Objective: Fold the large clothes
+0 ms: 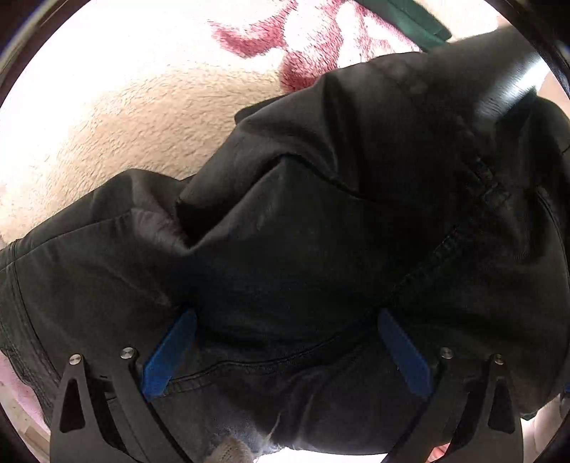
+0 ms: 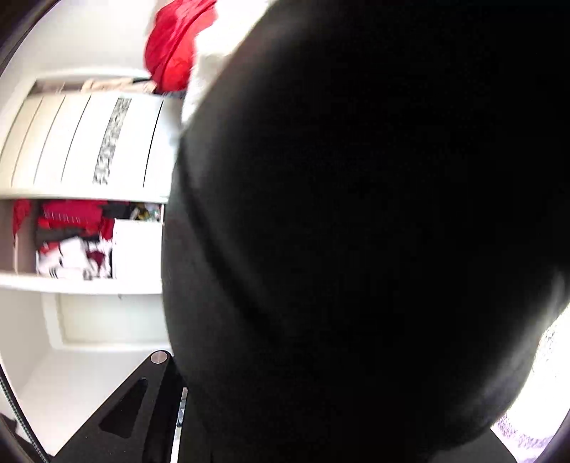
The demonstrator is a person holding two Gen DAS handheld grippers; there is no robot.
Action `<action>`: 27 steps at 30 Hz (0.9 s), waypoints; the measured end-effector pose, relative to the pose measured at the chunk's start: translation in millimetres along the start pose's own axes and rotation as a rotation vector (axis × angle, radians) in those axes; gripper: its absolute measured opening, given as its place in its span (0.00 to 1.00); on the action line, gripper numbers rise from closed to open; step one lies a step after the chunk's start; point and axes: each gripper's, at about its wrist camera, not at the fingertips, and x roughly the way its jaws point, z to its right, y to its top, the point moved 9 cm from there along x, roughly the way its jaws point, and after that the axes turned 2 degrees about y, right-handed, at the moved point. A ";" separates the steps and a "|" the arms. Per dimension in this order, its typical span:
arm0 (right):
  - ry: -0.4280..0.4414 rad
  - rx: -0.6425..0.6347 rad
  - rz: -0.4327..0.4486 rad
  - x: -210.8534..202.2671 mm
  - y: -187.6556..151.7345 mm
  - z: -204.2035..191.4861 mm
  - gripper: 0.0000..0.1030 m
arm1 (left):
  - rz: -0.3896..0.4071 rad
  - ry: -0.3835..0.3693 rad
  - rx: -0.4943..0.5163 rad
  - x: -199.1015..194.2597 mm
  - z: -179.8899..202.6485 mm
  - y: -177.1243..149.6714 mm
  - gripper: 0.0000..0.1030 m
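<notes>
- Open shelf compartment [image 2: 82, 242] in a white wardrobe unit [image 2: 89, 142], seen from the right wrist: it holds a jumble of folded and loose clothes in red, dark and white, with a plain white box [image 2: 137, 247] standing at its right end. Detail is blurred.
- A red garment [image 2: 174, 46] lies on top of the unit, glossy in look, bunched. Below the shelf is a smooth white panel with a recessed rectangle.
- The unit's upper front is smooth white slats with one speckled grey strip [image 2: 112, 142] running down it.
- Task item: a large black garment [image 1: 320, 231], matte woven cloth with visible topstitched seams and deep creases. It lies rumpled on a cream fleece blanket [image 1: 124, 117] with a fuzzy pile and dark red pattern. A dark green cloth [image 1: 402, 17] shows at the far edge.
- Left gripper [image 1: 286, 350]: blue-padded fingers [image 1: 171, 356] stand wide apart, pointing steeply down, both pressed into the black cloth. Cloth bulges between them but is not pinched; jaws open.
- Right gripper [image 2: 320, 409]: the same black garment [image 2: 356, 213] hangs directly before the lens and fills most of the view, featureless and dark. Only one black finger mount [image 2: 142, 402] with a steel screw shows. The tips are hidden by cloth; whether they clamp it cannot be told.
</notes>
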 end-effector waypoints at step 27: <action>-0.272 -0.692 -0.701 231.8 -294.8 -202.9 0.88 | 0.255 0.089 -0.424 -225.9 -319.1 -159.7 1.00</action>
